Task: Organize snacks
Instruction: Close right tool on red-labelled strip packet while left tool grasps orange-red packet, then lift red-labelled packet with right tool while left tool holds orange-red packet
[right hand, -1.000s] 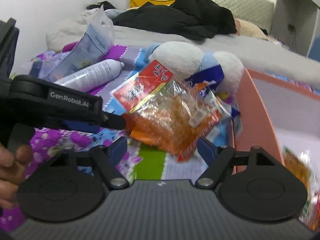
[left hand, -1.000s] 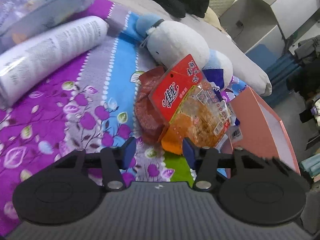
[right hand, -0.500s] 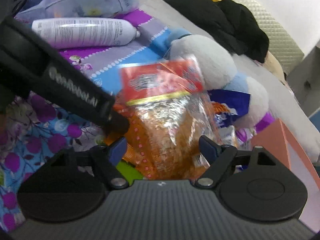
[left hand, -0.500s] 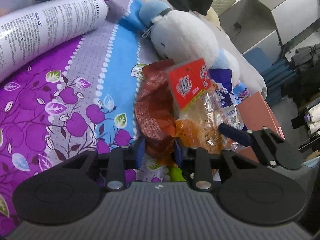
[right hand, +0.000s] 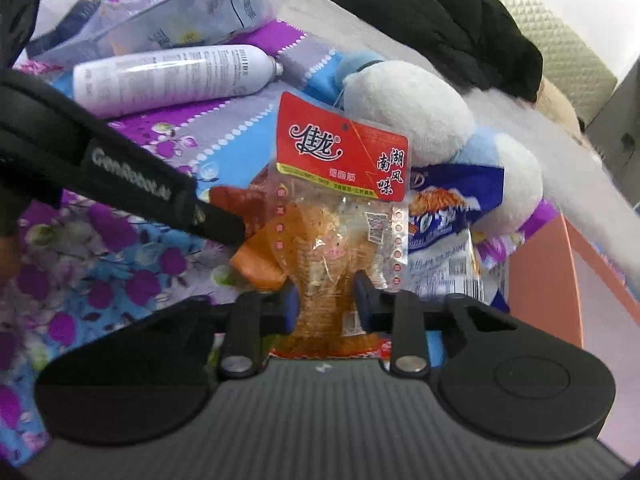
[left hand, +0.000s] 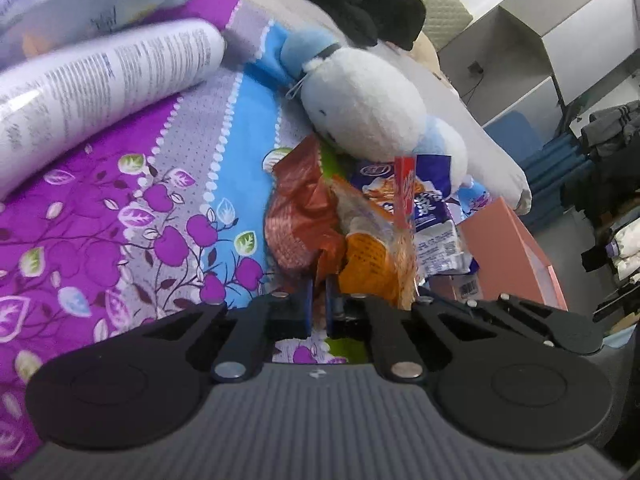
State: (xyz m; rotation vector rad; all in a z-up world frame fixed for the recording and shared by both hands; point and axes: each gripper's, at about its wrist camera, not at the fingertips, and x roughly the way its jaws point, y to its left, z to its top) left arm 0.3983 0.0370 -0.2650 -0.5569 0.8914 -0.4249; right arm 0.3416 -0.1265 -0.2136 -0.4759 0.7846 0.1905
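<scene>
Snacks lie heaped on my flowered bedsheet (left hand: 120, 208). My left gripper (left hand: 318, 304) pinches the brown packet (left hand: 300, 216); my right gripper's (right hand: 326, 306) jaws are closing on the red-topped noodle pack (right hand: 340, 208).

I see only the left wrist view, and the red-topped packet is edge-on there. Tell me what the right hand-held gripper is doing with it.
Observer: The right hand-held gripper has its jaws closing, with the clear spicy-strip packet pinched between them, low down.
Operator: Give me the packet's attitude.
Observer: Upright, with its red header on top, print facing the right camera.
Operator: Report the spray can; mine crops it.
Observer: The white spray can lies on its side, nozzle towards the plush toy.
</scene>
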